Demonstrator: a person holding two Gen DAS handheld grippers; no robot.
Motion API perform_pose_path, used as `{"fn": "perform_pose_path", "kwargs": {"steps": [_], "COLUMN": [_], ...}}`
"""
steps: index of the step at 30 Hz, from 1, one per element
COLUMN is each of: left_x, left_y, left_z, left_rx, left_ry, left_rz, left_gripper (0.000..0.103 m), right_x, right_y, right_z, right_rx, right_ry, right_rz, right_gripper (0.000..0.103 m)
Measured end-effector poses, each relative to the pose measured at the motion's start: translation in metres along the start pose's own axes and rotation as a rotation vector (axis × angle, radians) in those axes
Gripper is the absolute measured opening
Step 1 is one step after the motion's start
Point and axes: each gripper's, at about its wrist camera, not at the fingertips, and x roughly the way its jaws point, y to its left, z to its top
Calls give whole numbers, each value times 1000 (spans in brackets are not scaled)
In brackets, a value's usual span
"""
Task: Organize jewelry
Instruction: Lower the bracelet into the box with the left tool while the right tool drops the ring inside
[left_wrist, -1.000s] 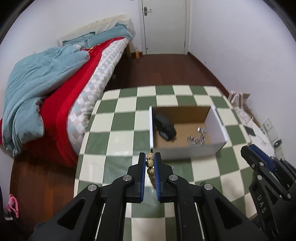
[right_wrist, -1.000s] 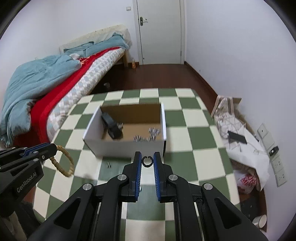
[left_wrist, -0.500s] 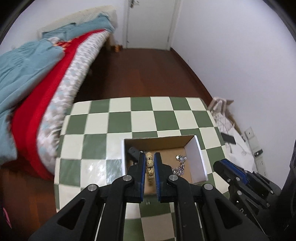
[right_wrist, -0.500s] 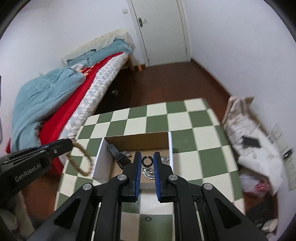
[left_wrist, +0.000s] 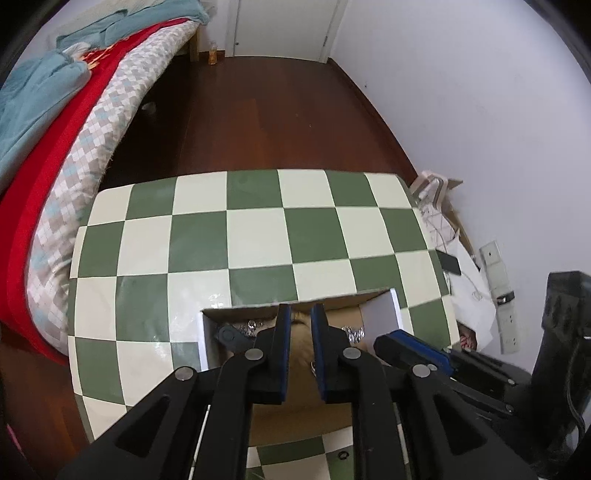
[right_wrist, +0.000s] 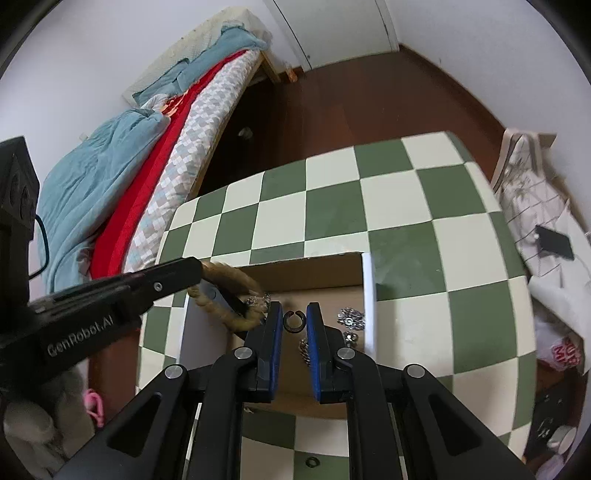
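An open cardboard box sits on the green-and-white checkered table. My left gripper hangs over the box; a tan beaded bracelet blurs below its tip, also seen between the fingers in the left wrist view. My right gripper is shut on a small black open ring and holds it above the box interior. Silver jewelry pieces and a black clip lie inside the box.
A small ring lies on the table in front of the box. A bed with red and blue bedding stands left of the table. Papers and bags lie on the floor to the right.
Both grippers have moved forward and down over the box. The bracelet now hangs blurred inside the box area, swinging or dropping from the left gripper.
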Motion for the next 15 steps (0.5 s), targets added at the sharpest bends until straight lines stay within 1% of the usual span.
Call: {"fn": "perform_pose_path", "kwargs": {"steps": [2, 3, 4, 5, 6, 8, 10, 12, 13, 14, 15], "left_x": [-4, -8, -12, -16, -23, -29, -34, -40, -43, -45, -46], "left_y": [2, 3, 5, 7, 11, 17, 24, 32, 35, 37, 40], "left_z": [3, 4, 4, 3, 0, -5, -12, -24, -32, -37, -45], "left_rx": [-4, -6, -5, -8, -13, -24, -31, -33, -30, -29, -29], "left_ry": [-18, -37, -53, -74, -101, -122, -136, -165, -181, -187, -194], "left_rz": [22, 35, 55, 81, 106, 136, 185, 246, 277, 295, 325], "left_gripper": [22, 36, 63, 79, 95, 96, 97, 102, 103, 103, 103], "right_x": [2, 1, -2, -4, -8, -14, -20, -26, -29, -32, -35], "right_y": [-4, -6, -7, -7, -7, -6, -5, -1, 1, 3, 6], "right_z": [4, 5, 6, 6, 4, 1, -2, -7, -10, -14, -17], "right_rx": [30, 37, 40, 41, 42, 39, 28, 14, 4, -9, -28], "right_ry": [13, 6, -4, -12, -23, -35, -48, -63, -69, -77, -86], "right_rz": [8, 0, -1, -2, -7, -13, -42, -77, -101, -127, -160], "right_gripper": [15, 17, 30, 49, 59, 60, 60, 60, 65, 74, 82]}}
